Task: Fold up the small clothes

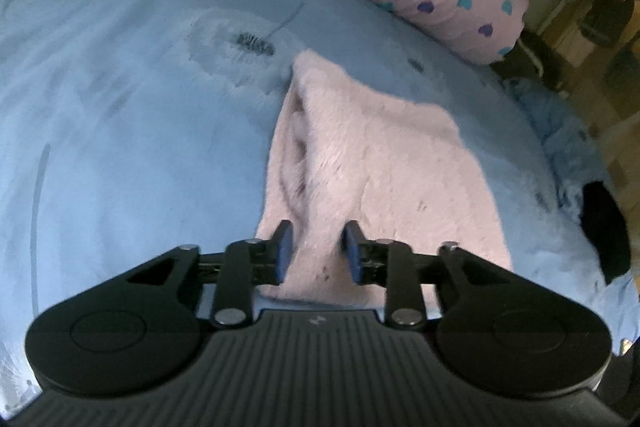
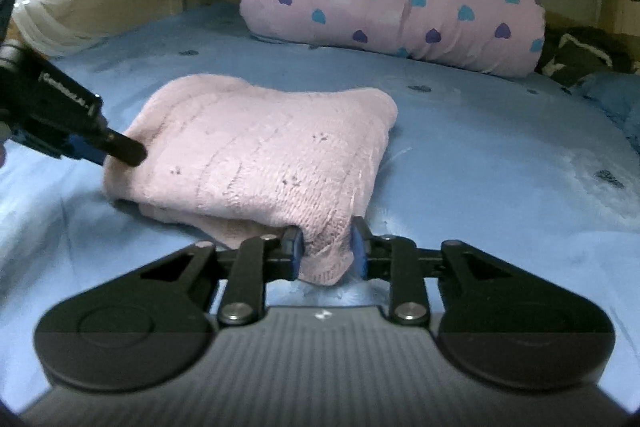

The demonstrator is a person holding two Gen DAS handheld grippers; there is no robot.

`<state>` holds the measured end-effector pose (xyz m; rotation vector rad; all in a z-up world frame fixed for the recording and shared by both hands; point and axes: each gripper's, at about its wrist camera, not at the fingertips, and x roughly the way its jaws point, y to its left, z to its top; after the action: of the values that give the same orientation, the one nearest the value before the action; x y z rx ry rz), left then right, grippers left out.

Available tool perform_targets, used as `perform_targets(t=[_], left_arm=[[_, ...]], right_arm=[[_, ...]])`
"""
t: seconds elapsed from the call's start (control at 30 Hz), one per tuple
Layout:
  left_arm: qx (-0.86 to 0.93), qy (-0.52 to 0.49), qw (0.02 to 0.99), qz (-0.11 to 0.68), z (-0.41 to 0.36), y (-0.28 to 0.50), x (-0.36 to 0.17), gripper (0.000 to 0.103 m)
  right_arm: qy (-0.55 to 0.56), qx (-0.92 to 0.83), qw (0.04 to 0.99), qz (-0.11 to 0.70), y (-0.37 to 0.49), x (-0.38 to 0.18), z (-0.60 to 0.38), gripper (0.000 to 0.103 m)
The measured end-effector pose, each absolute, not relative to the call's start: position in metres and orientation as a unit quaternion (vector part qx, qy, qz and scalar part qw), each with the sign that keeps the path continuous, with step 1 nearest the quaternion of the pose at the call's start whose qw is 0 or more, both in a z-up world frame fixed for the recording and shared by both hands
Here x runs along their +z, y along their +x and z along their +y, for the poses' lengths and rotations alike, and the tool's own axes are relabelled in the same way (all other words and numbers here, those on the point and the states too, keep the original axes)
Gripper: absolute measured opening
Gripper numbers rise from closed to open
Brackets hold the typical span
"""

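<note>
Pink knit garment (image 2: 260, 147) on the blue sheet (image 2: 480, 155), both grippers' jaws clamped on its corners.

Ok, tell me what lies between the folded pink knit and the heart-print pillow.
Only bare blue bedsheet separates the pink knit from the heart-print pillow; the right wrist view shows it best.

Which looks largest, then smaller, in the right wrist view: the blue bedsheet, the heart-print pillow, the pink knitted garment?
1. Blue bedsheet, spanning the whole width.
2 and 3. Heart-print pillow and pink knitted garment look about alike; the garment lies nearer the camera, so I cannot rank them.
</note>
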<state>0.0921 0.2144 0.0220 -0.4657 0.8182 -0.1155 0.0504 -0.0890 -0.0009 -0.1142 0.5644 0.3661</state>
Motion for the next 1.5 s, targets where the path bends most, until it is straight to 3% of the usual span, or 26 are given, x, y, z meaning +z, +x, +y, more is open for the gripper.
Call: perform_targets(t=[0.03,0.1,0.13,0.2,0.33,0.73,1.5], left_arm=[[-0.054,-0.226,0.892,0.387,0.213,0.092,0.026,0.061],[-0.052,-0.224,0.899,0.372,0.21,0.091,0.032,0.074],[-0.054,-0.223,0.902,0.365,0.207,0.091,0.035,0.079],[-0.061,-0.219,0.904,0.363,0.202,0.092,0.036,0.081],[-0.047,-0.219,0.899,0.378,0.193,0.102,0.027,0.082],[-0.029,-0.235,0.889,0.391,0.191,0.131,0.0,0.092],[-0.034,-0.238,0.888,0.392,0.191,0.139,-0.009,0.094]], right_arm=[[-0.049,0.184,0.941,0.28,0.05,0.002,-0.092,0.033],[-0.031,0.192,0.94,0.281,0.048,0.008,-0.099,0.036],[-0.024,0.195,0.939,0.282,0.048,0.011,-0.103,0.043],[-0.01,0.196,0.94,0.28,0.049,0.017,-0.109,0.057],[0.049,0.199,0.936,0.288,0.065,0.026,-0.122,0.071],[0.198,0.207,0.879,0.381,0.139,0.001,-0.131,0.072],[0.241,0.255,0.836,0.422,0.169,-0.032,-0.121,0.08]])
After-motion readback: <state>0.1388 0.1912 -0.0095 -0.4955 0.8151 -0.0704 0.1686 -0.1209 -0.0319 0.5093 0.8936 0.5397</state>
